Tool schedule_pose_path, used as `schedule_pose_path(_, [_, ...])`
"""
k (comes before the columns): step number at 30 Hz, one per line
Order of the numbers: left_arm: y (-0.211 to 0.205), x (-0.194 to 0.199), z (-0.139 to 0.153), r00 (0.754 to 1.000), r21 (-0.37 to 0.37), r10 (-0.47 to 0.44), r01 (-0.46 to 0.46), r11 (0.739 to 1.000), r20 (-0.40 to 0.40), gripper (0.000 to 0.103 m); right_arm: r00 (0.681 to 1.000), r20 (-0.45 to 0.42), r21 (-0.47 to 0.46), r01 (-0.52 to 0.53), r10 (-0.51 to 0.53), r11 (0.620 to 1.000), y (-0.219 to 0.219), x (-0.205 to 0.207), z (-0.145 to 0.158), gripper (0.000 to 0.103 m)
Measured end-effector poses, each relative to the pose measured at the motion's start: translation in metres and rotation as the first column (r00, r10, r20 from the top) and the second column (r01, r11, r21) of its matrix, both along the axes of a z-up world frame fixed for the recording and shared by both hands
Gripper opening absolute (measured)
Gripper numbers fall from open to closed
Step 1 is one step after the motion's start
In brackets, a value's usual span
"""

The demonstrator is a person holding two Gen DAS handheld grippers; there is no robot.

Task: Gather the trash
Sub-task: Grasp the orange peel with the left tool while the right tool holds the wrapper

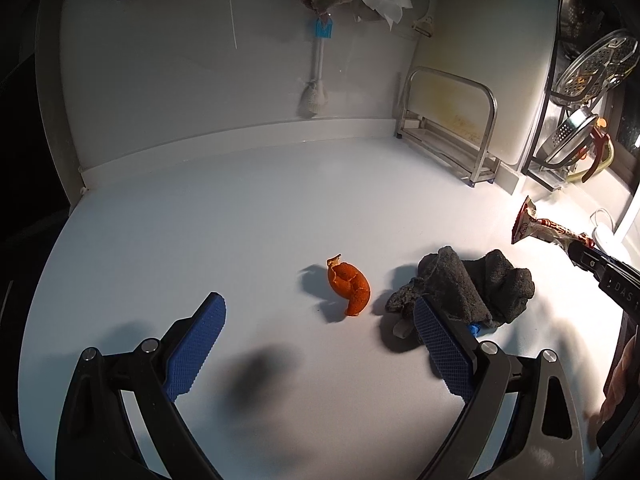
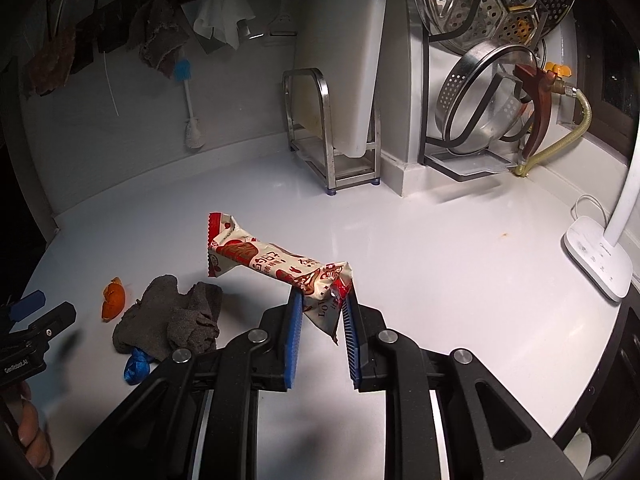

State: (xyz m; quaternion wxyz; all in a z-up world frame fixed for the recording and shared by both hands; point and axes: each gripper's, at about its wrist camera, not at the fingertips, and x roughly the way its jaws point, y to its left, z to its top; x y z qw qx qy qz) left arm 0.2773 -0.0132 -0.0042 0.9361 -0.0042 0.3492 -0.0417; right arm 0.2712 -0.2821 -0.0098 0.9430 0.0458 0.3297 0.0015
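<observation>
The peel (image 1: 350, 288) is orange and the cloth (image 1: 468, 286) dark grey. The wrapper (image 2: 280, 264) is cream with red print. Blue ridged pads (image 2: 291, 340) line black grippers.

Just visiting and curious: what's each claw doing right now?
Right gripper shut on red-and-cream crinkled snack wrapper, lifted. Left gripper open, facing curled orange peel. Crumpled grey cloth beside peel, near left gripper's right finger.

A home kitchen: ahead of the tool a white counter (image 2: 440, 248) meets the wall, where a bottle brush (image 2: 188, 96) and rags (image 2: 160, 40) hang; a steel rack (image 2: 332, 148) holds a cutting board (image 2: 344, 60), perforated steamer trays (image 2: 496, 0) beside it.
</observation>
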Motion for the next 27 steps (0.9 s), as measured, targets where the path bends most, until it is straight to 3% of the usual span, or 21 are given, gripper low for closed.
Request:
schedule_pose_path(8, [-0.009, 0.024, -0.011, 0.999, 0.028, 0.009, -0.008, 1.0, -0.046, 0.093, 0.999, 0.003, -0.006, -0.037, 0.037, 0.999, 0.008, 0.001, 0.001, 0.019])
schedule_pose_path(18, [-0.011, 0.066, -0.029, 0.984, 0.017, 0.044, -0.042, 0.999, -0.172, 0.091, 0.998, 0.002, -0.001, -0.064, 0.064, 0.998, 0.011, 0.0, 0.003, 0.019])
schedule_pose_path(23, [-0.01, 0.077, -0.037, 0.973, 0.029, 0.051, -0.045, 0.999, -0.224, 0.071, 0.998, 0.0, 0.01, -0.062, 0.062, 0.998, 0.009, 0.0, 0.003, 0.019])
schedule_pose_path(27, [-0.011, 0.075, -0.037, 0.976, 0.026, 0.035, -0.03, 0.999, -0.214, 0.059, 0.998, -0.003, 0.005, -0.065, 0.065, 0.998, 0.01, 0.0, 0.002, 0.019])
